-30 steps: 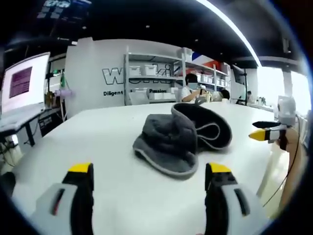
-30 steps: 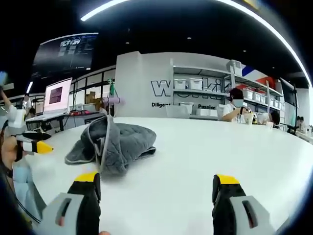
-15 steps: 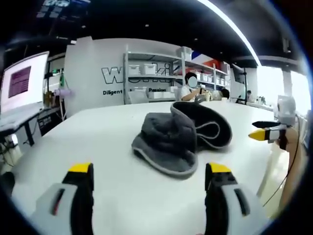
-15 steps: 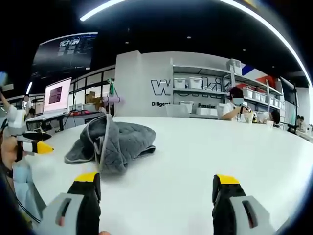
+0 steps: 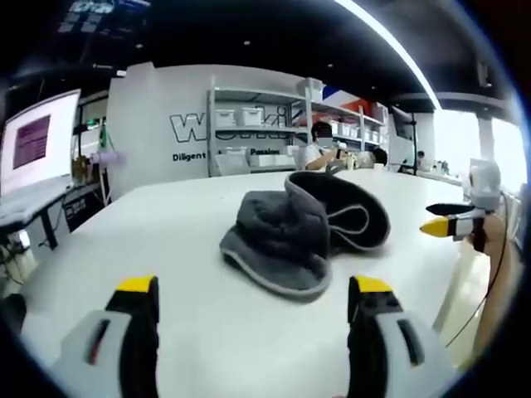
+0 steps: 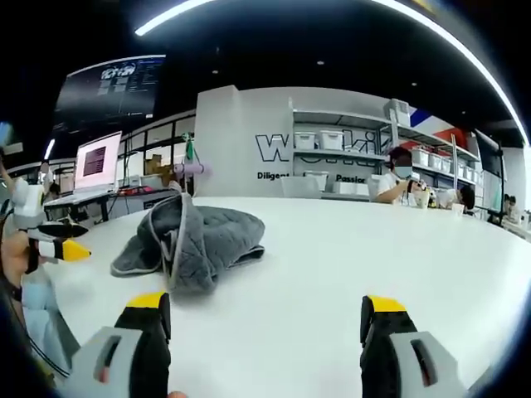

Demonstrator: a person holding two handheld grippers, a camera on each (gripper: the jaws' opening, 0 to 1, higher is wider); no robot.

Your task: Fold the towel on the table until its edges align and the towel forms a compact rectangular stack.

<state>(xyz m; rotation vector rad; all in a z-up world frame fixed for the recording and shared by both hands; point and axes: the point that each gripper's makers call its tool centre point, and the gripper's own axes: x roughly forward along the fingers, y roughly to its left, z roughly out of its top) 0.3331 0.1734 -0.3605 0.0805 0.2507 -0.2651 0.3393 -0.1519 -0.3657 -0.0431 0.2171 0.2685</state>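
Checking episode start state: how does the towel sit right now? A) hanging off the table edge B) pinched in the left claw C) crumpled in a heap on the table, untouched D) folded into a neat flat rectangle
C: the grey towel lies bunched on the white table, with both claws open and short of it.
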